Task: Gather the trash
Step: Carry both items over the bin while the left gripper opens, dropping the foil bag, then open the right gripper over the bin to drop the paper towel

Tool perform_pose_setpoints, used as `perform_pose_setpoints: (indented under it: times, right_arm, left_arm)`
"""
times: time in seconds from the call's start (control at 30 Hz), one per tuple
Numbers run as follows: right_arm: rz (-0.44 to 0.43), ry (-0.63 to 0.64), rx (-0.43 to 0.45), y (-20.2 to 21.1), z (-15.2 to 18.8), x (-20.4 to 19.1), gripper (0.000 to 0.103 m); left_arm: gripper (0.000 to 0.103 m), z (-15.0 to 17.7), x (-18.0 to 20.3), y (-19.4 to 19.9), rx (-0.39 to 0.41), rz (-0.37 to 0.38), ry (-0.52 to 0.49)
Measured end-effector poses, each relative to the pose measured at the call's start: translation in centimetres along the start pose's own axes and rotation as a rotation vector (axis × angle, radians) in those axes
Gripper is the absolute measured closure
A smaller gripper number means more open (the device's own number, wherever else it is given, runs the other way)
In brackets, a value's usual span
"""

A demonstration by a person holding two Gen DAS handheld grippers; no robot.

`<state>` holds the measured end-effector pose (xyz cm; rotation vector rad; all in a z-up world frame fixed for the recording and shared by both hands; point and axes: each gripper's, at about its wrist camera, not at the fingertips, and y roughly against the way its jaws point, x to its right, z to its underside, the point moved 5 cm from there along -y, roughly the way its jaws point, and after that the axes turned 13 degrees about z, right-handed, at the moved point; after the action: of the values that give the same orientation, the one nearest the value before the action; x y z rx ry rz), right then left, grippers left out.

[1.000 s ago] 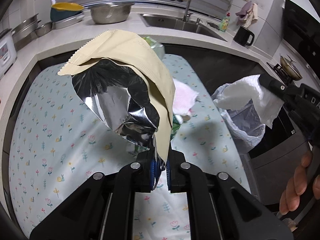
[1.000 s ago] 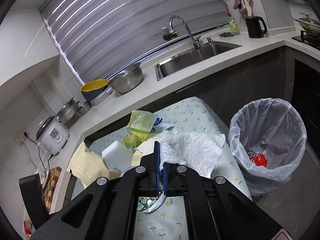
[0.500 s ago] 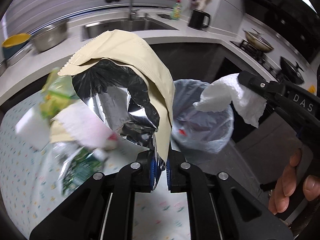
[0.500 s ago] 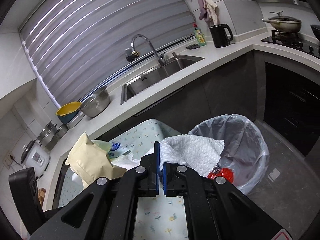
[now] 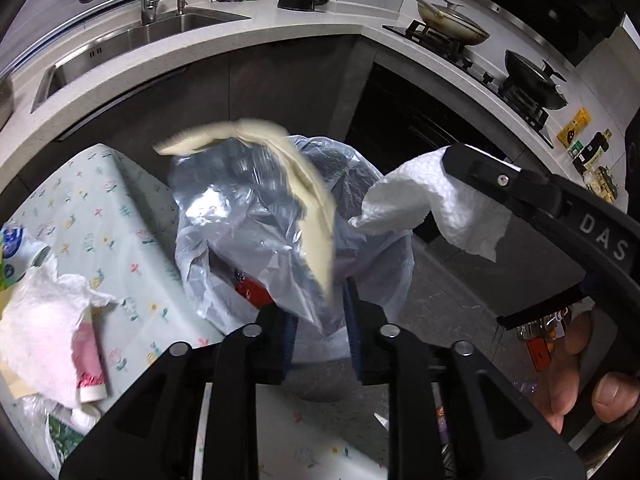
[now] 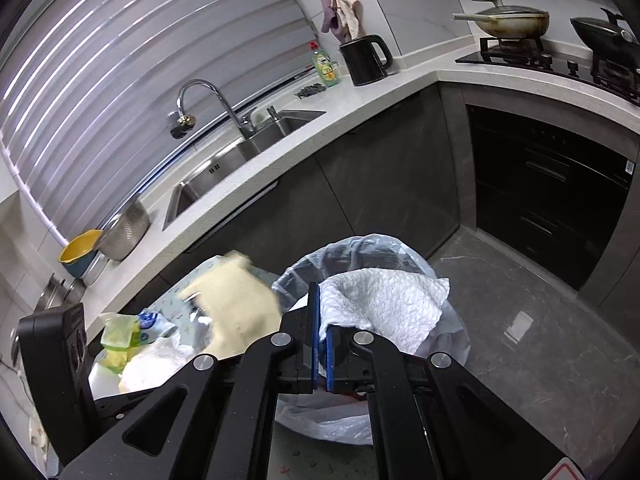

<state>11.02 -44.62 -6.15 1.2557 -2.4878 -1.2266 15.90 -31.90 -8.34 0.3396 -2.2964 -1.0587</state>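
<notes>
Kitchen: grey cabinets under a pale countertop (image 6: 400,92), with sink (image 6: 240,152), black kettle (image 6: 366,60) and a gas hob carrying pans.
Table: covered with a floral cloth (image 5: 120,216), sited just beside the bin so rubbish travelled a short way.
Trash bin: lined with a translucent bag (image 5: 224,248), mouth open upward; something red (image 5: 252,292) already lying inside.
Left gripper (image 5: 320,332): tilted down over the bin, jaws just parted, blue pads (image 5: 352,320) no longer pressing on anything.
Snack wrapper (image 5: 312,216): cream outside, foil-lined, blurred, loose between the parted pads above the bin mouth; judged to be released there so as to fall in.
Right gripper (image 6: 322,344): clamped together on a corner of a white paper towel (image 6: 384,304), held out over the bin rim, probably waiting its turn to drop.
Left on the table: crumpled tissue (image 5: 44,312), a pink tube (image 5: 90,364), green and blue packaging (image 6: 132,328).
Progress: partway, with several pieces not yet collected.
Risk: light wrapper and towel could drift or catch on the bag's rim rather than land inside.
</notes>
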Motion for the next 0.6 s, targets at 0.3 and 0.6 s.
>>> perform_pose_setpoints:
  times: [0.3,0.6]
  right_arm:
    - [-0.004,0.033,-0.028,-2.5,-0.3,-1.8,0.098]
    - [-0.008,0.062,-0.059,-3.7,0.0,-4.6,0.063]
  left_arm:
    - [0.048,-0.2,-2.1,1.5,0.069,-0.049,0.029]
    - [0.043,0.8,-4.9,5.8,0.145,-0.15,0.077]
